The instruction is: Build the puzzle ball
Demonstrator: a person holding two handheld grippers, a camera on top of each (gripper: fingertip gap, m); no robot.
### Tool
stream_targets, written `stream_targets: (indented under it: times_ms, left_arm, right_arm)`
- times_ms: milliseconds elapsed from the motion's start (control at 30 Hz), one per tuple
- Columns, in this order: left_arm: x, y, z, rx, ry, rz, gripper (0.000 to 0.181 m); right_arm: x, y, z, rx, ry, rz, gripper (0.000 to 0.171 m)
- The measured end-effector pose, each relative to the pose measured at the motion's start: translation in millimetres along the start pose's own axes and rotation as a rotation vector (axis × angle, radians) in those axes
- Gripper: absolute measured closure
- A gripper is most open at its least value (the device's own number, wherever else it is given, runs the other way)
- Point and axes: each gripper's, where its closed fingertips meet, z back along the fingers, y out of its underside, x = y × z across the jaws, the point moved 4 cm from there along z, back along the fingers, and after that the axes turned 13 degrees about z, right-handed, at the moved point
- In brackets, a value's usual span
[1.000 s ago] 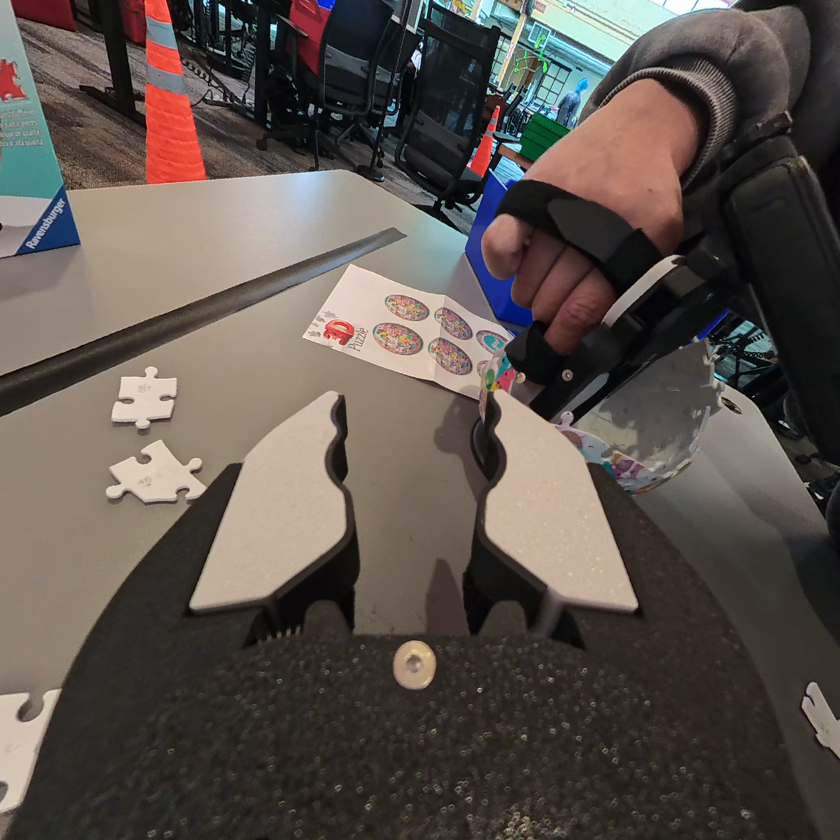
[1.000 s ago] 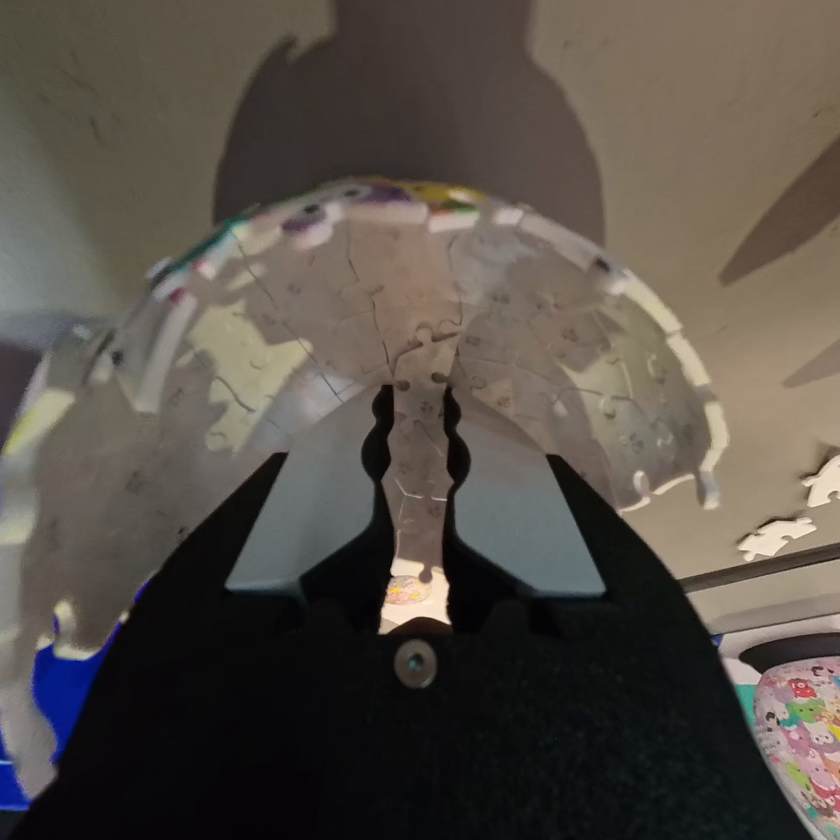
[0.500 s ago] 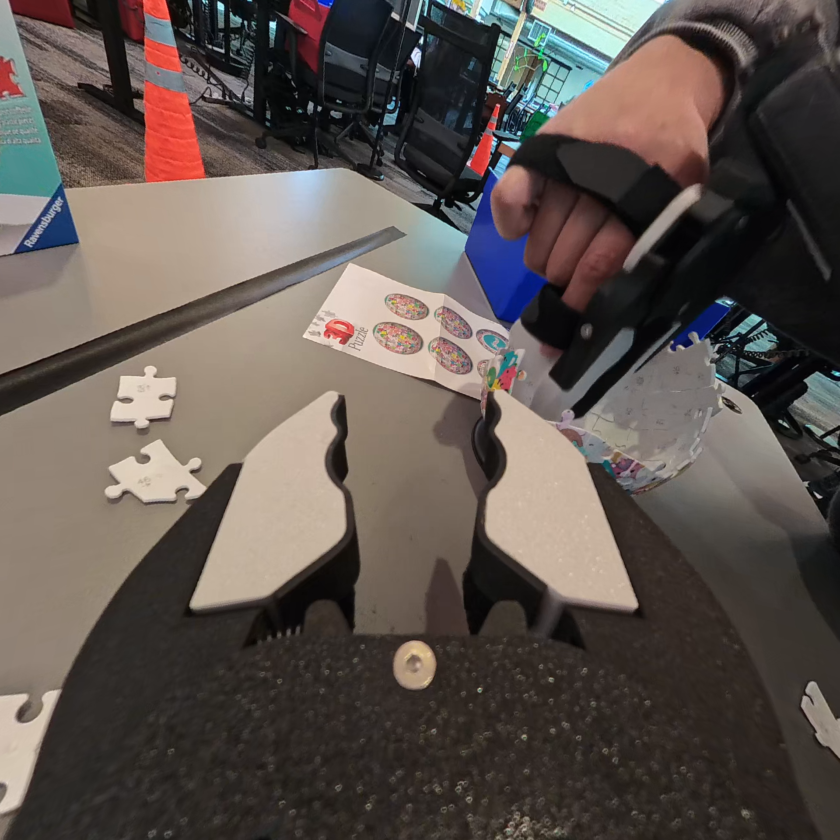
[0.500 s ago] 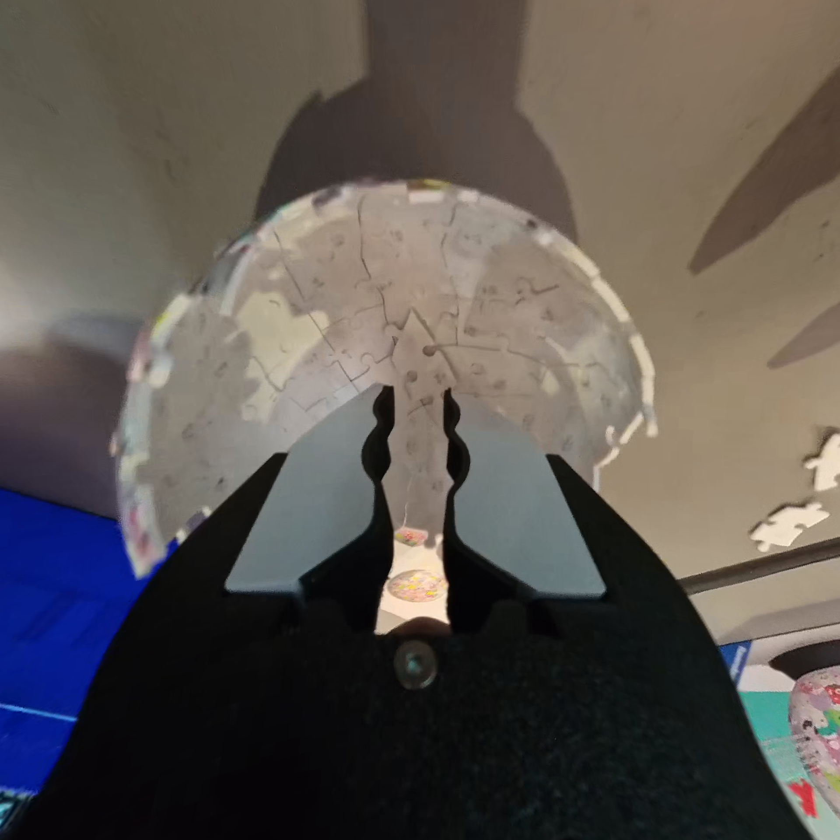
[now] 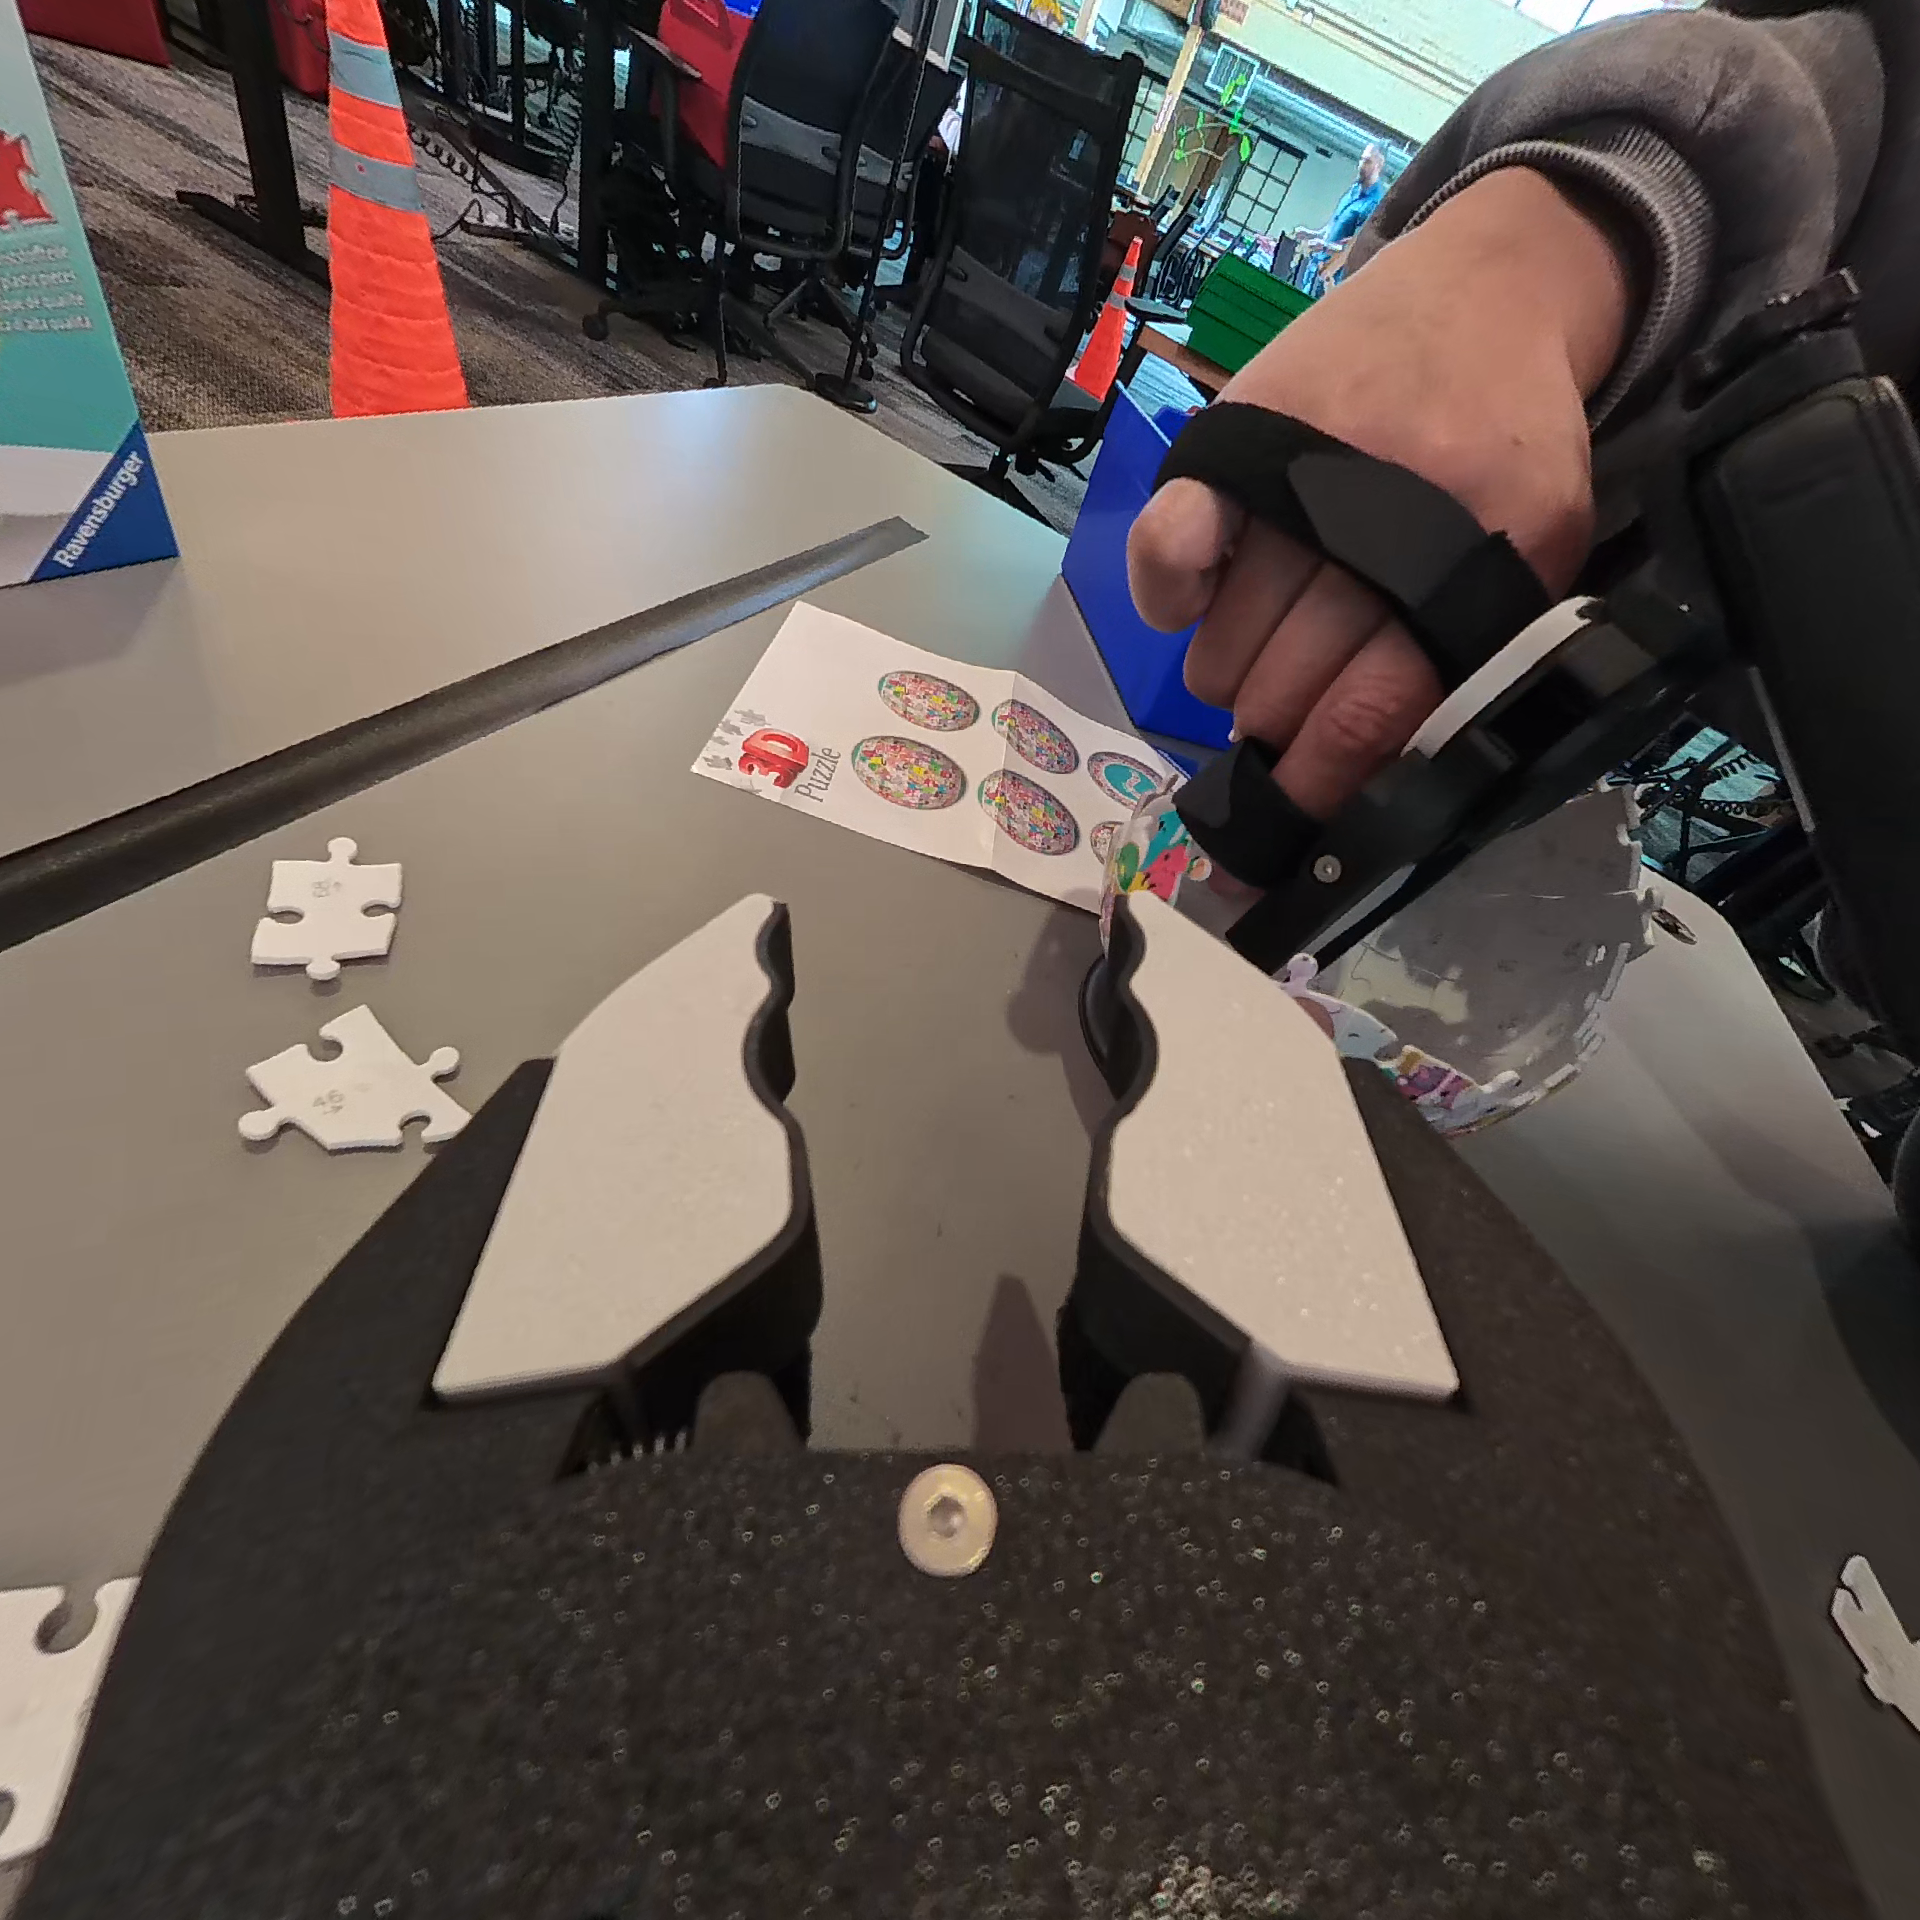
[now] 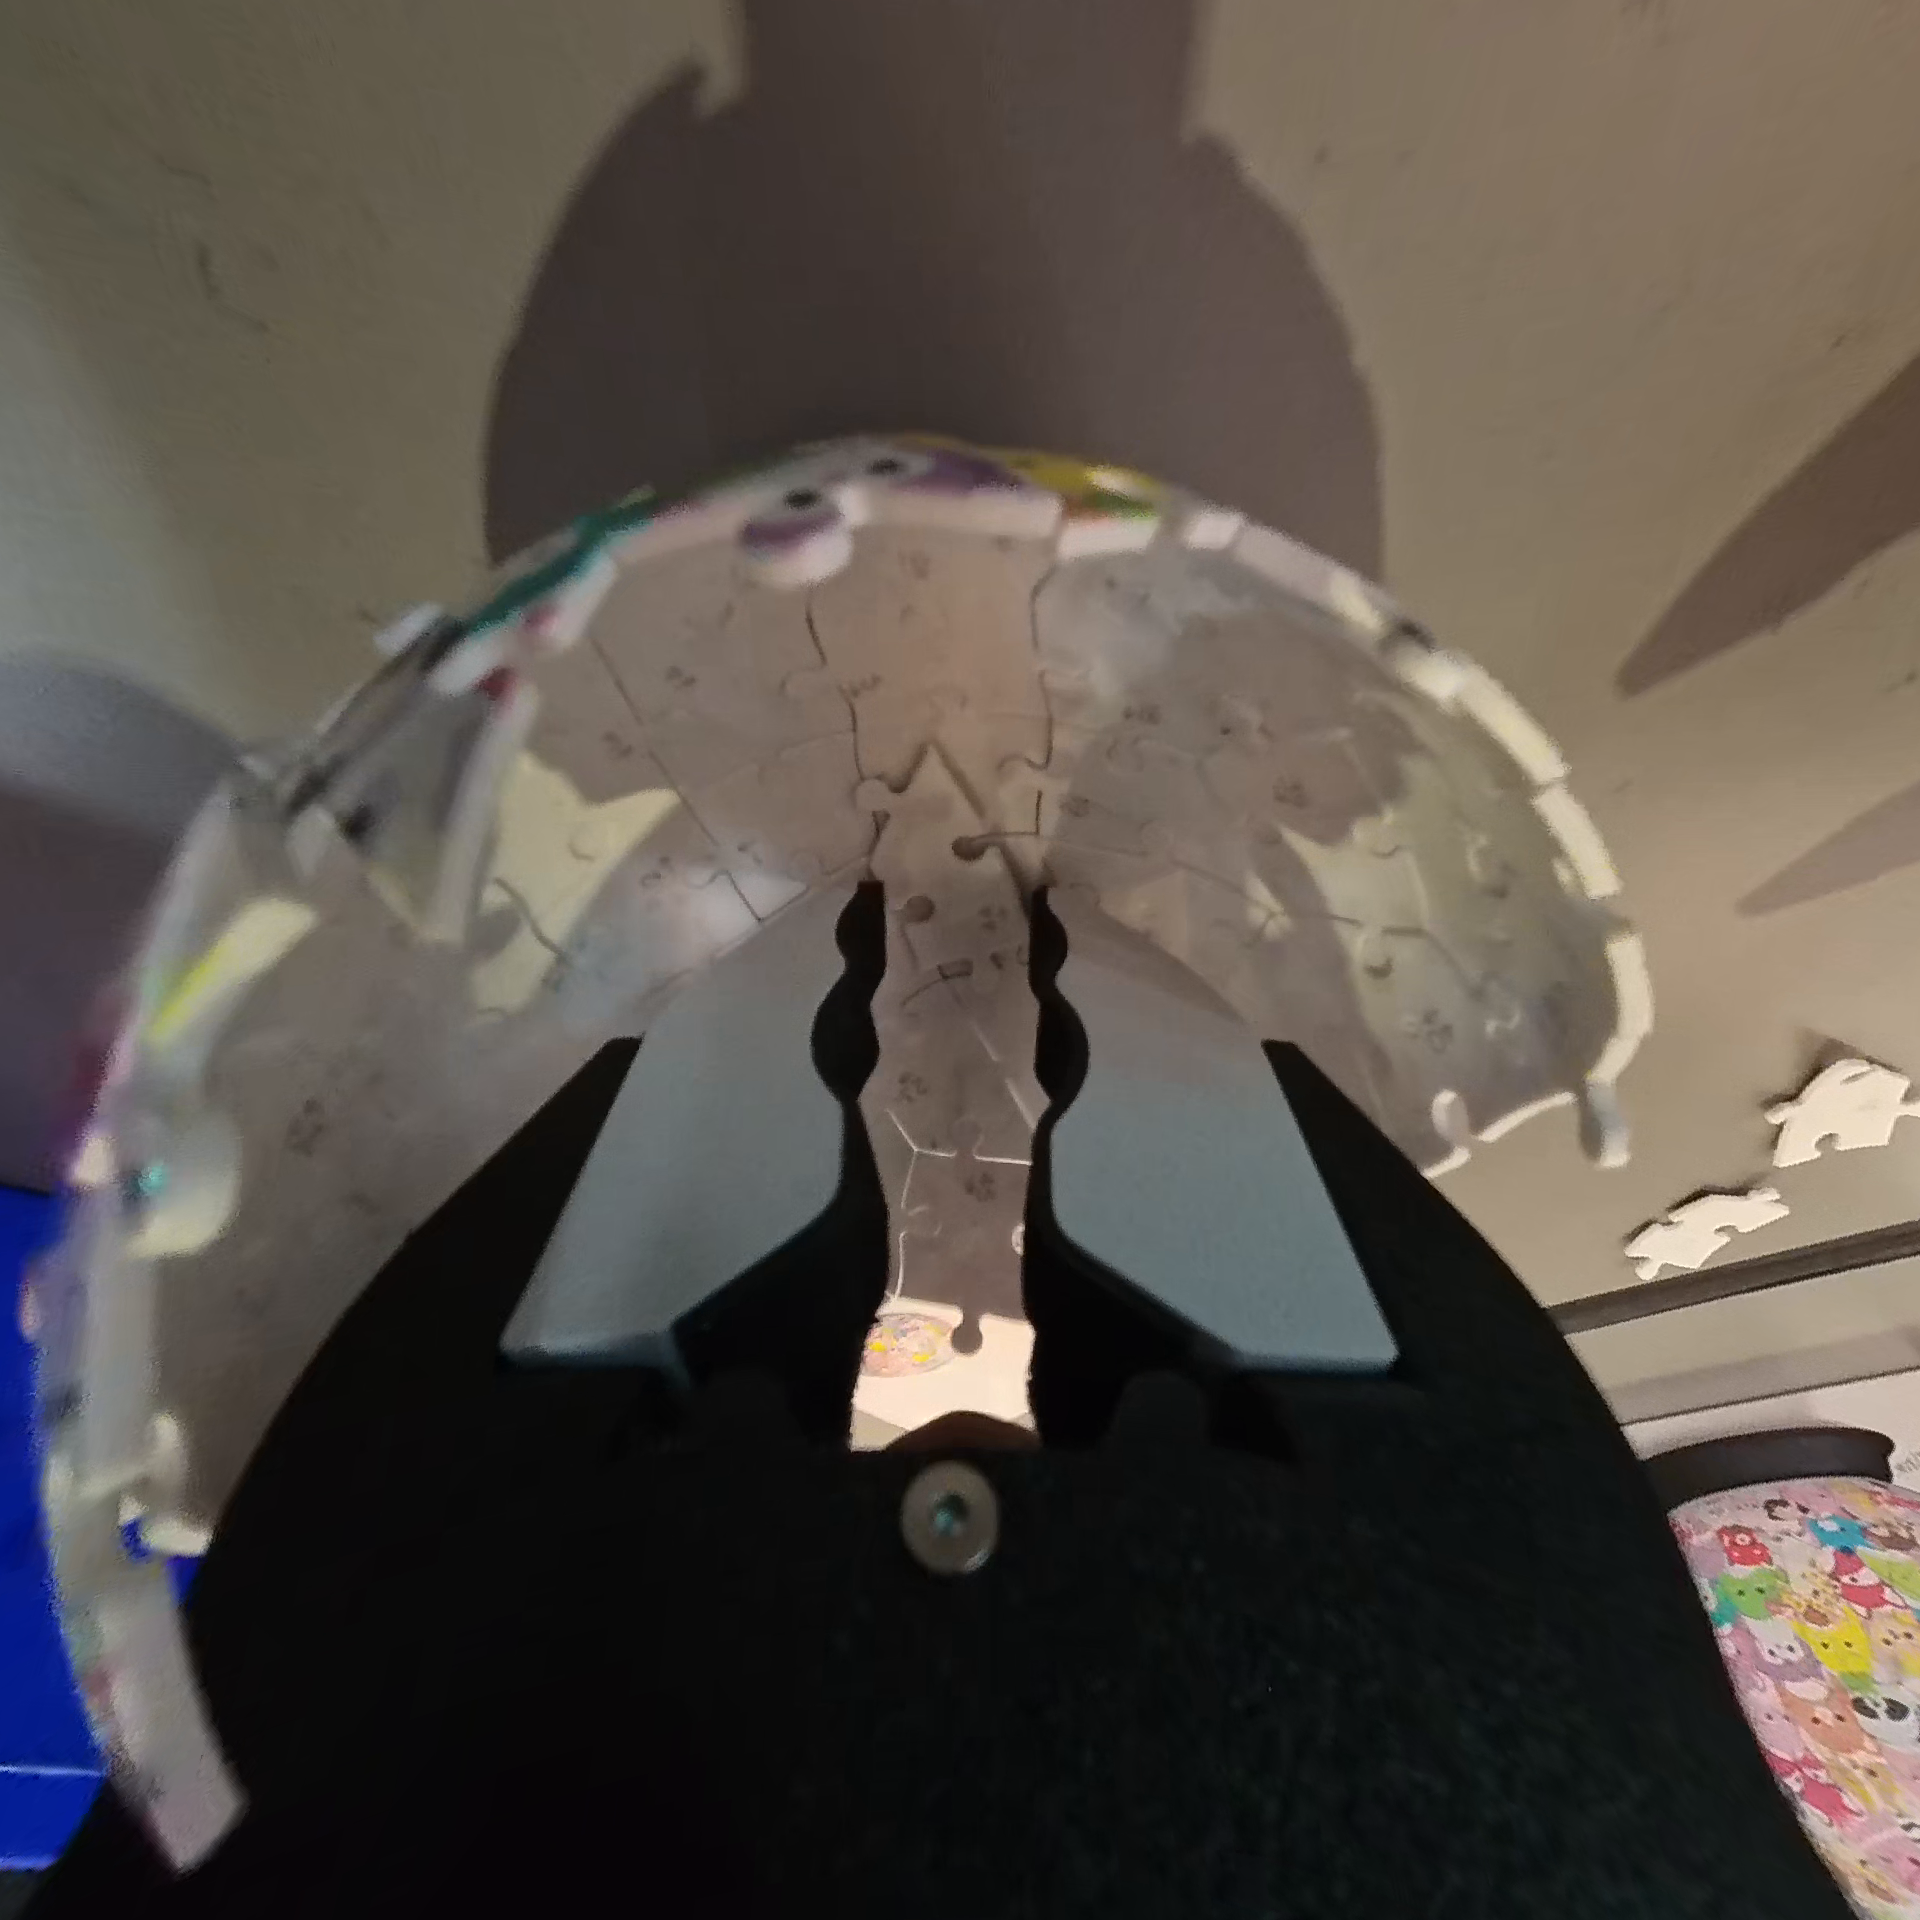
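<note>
The half-built puzzle ball (image 5: pixel 1507 997) is an open bowl, white inside and colourful outside, on the grey table at the right. A hand (image 5: pixel 1403 499) holds my right gripper steeply down into it. In the right wrist view my right gripper (image 6: pixel 956 894) has its fingers a narrow gap apart, with the tips at the ball's inner wall (image 6: pixel 1299 779). The wall shows through the gap, and I cannot tell whether anything is pinched. My left gripper (image 5: pixel 951 914) is open and empty, low over the table just left of the ball.
Two loose white pieces (image 5: pixel 327 909) (image 5: pixel 348 1081) lie to the left, and others sit at the frame's lower edges. A folded leaflet (image 5: pixel 935 748), a blue bin (image 5: pixel 1122 582) and the puzzle box (image 5: pixel 62 312) are beyond. A dark seam (image 5: pixel 416 727) crosses the table.
Half a second ago the right gripper was raised and the ball tipped, its opening facing more toward me. Both are now back down as they were a second ago. The left gripper has not moved.
</note>
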Motion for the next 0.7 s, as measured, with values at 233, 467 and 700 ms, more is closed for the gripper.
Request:
stream_targets:
  times_ms: [233, 467, 700]
  left_arm:
    - [-0.1, -0.1, -0.1, 0.001, -0.001, -0.001, 0.124]
    - [-0.2, 0.0, 0.0, 0.000, -0.001, -0.001, 0.124]
    - [-0.2, 0.0, -0.1, 0.001, 0.000, -0.001, 0.124]
  right_arm:
    - [0.8, -0.2, -0.3, 0.013, 0.006, 0.008, 0.145]
    - [0.4, 0.1, -0.1, 0.005, 0.003, -0.002, 0.146]
    - [0.1, 0.4, 0.1, -0.003, 0.003, -0.014, 0.147]
